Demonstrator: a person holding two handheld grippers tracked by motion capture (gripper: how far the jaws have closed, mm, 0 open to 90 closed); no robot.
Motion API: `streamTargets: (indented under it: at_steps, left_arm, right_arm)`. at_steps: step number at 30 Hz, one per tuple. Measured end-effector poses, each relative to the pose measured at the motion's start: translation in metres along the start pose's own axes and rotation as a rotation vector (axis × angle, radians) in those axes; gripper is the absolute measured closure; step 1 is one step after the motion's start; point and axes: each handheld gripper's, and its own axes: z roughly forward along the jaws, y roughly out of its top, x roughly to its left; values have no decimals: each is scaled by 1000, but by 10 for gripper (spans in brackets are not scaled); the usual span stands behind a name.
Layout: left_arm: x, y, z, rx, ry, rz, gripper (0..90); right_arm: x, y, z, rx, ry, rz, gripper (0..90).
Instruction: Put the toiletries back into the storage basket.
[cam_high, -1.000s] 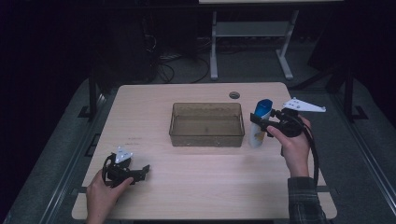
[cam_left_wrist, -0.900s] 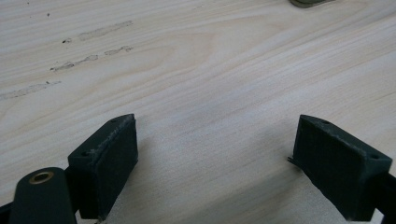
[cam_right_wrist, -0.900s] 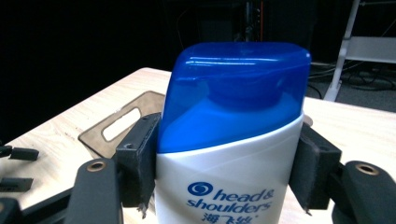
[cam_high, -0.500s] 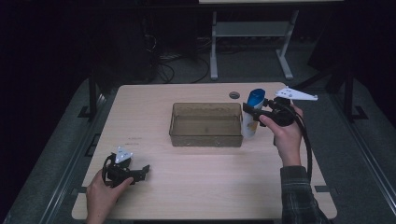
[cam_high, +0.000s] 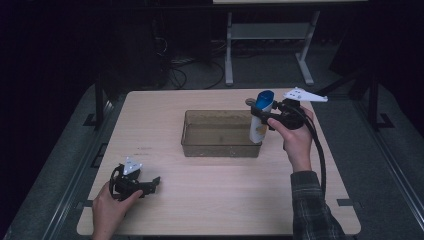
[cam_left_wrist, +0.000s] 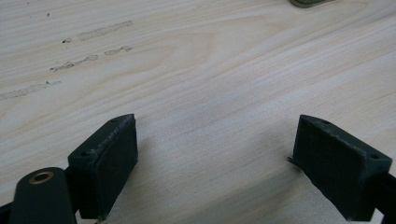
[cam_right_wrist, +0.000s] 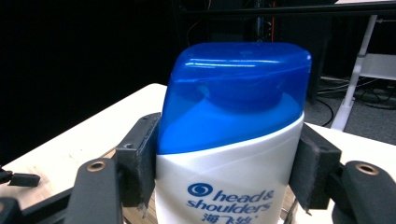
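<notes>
- The table (cam_high: 210, 200) is pale wood with plenty of bare board in front of me, especially between my two hands and along the near edge; faint scuff marks show on the grain in my left gripper view.
- The clear brownish bin (cam_high: 220, 134) sits at the table's middle, open-topped, with free wood on every side of it.
- The shampoo bottle (cam_high: 261, 117) is white with a blue cap, and I hold it upright over the bin's right end, near its right wall. In my right gripper view the bottle (cam_right_wrist: 231, 140) reads "head & shoulders" in blue beside a round blue logo, with a line of characters below that I can't make out.
- My right gripper (cam_high: 272, 116) is clamped on the bottle just under the cap; in its own view the right gripper (cam_right_wrist: 224, 168) has one black pad pressed on each side of the bottle.
- My left gripper (cam_high: 150, 184) rests low at the near left of the table, well apart from the bin. In its own view the left gripper (cam_left_wrist: 215, 163) has its jaws spread wide with bare wood between them, holding nothing.
- A small dark round thing (cam_high: 248, 102) lies on the table behind the bin, too small to identify.
</notes>
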Motion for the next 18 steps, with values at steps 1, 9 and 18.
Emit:
streamTargets:
  at_steps: [1,9,18]
  left_arm:
    - [0,0,0,0,0,0,128]
    - [0,0,0,0,0,-1,128]
    - [0,0,0,0,-1,-2,128]
  right_arm:
    - [1,0,1,3,3,1,347]
    - [3,-1,16,18,0,-13,347]
    - [0,-6,25,52,-3,-19,347]
